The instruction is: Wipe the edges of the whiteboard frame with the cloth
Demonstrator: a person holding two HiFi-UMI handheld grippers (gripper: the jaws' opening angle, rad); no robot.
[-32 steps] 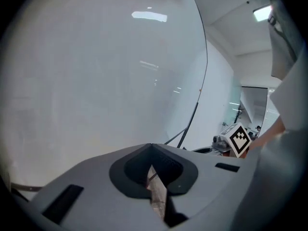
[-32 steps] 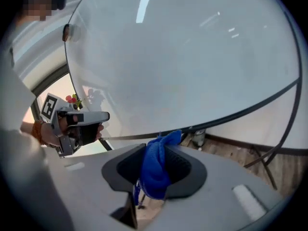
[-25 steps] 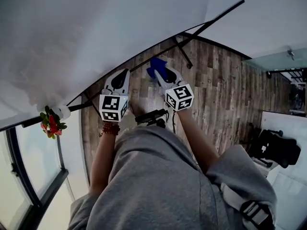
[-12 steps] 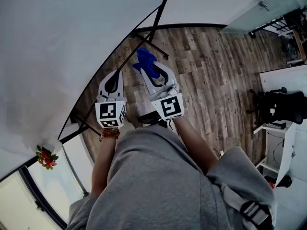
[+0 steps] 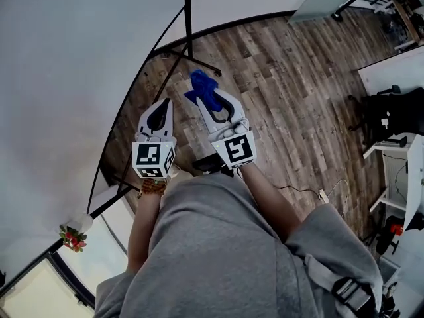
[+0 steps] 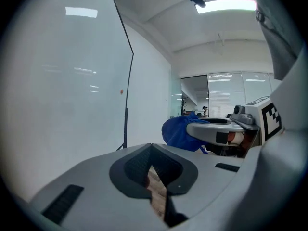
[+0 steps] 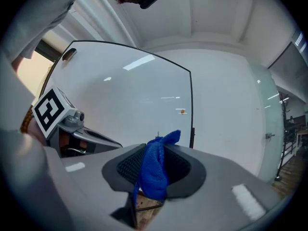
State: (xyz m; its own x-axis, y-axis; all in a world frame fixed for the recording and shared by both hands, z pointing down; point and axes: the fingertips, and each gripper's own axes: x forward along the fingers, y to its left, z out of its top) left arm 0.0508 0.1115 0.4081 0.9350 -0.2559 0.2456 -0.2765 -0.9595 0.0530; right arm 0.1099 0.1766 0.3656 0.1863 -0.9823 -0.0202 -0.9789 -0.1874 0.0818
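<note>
Right tongs [image 5: 204, 100]: clamped on the blue cloth [image 7: 155, 173], near the whiteboard frame [image 5: 187, 15].
Left tongs [image 5: 165, 103]: closed together, empty, beside the right.
Floor [image 5: 291, 91]: wood planks.

The person's left forearm [image 5: 141, 224] and right forearm [image 5: 266, 201] reach forward side by side. A beaded bracelet [image 5: 152, 187] sits on the left wrist. The left gripper [image 5: 163, 106] points ahead, its jaws pressed together with nothing between them. The right gripper [image 5: 208, 103], just beside it and a little further forward, has its jaws clamped on a blue cloth [image 5: 201, 87].
</note>
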